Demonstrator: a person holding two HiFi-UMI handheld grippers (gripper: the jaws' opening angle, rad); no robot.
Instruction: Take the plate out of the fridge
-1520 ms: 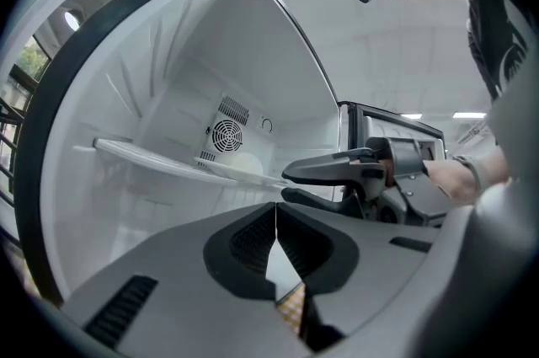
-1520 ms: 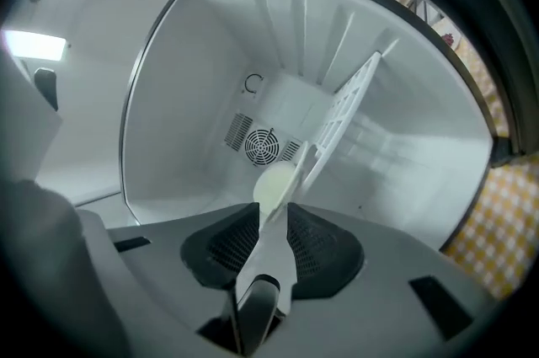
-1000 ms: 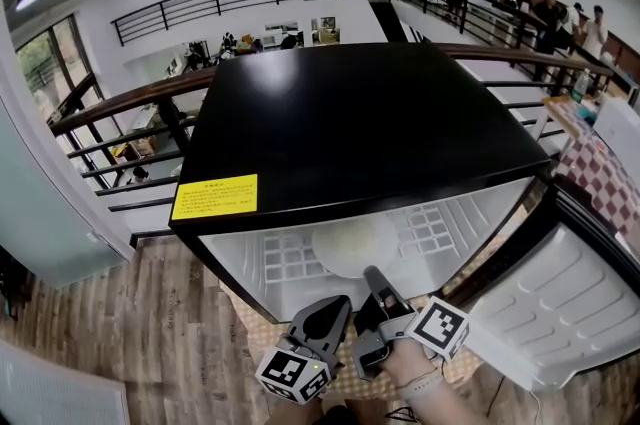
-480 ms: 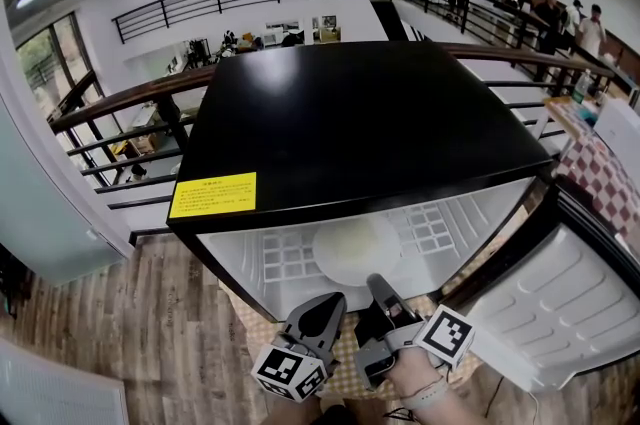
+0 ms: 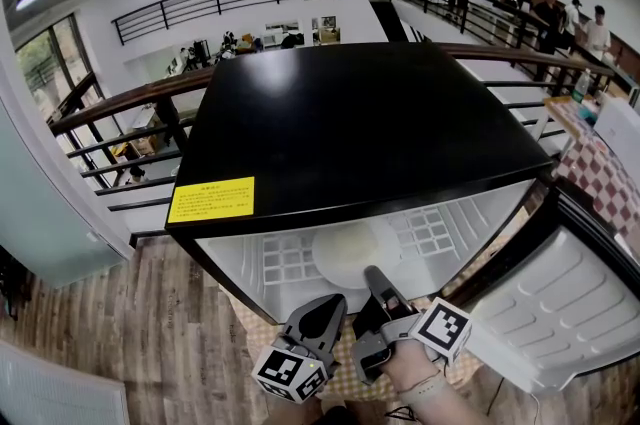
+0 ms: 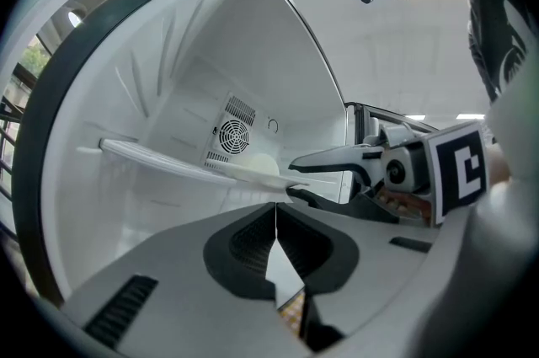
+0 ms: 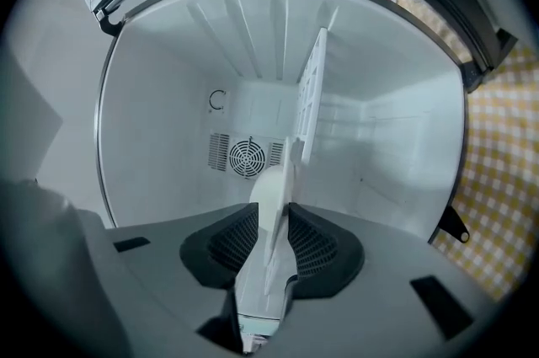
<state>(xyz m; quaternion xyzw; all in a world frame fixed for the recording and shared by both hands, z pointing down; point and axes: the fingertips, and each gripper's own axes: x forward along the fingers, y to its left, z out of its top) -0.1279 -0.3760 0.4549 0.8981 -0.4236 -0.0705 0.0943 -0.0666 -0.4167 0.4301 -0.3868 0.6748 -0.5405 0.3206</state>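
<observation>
Wood flooring and black railings are seen around a black-topped fridge (image 5: 350,128), whose door (image 5: 570,298) stands open at the right. A pale plate (image 5: 356,251) is seen lying on the white wire shelf (image 5: 430,228) inside, near the front.

The plate is judged to be stiff, smooth and breakable, and probably fairly light. Its near rim is the only part within easy reach, so hold is best taken there. The glazed edge could slip from a shallow pinch, and the plate should be kept level as it is drawn out.

In the right gripper view, the right gripper (image 5: 374,279) is seen with its fingers (image 7: 316,243) narrowed on either side of the plate's near rim, apparently clamping it. The left gripper (image 5: 335,305) is held just outside the fridge, its fingers (image 6: 244,243) pressed together with nothing between them.
</observation>
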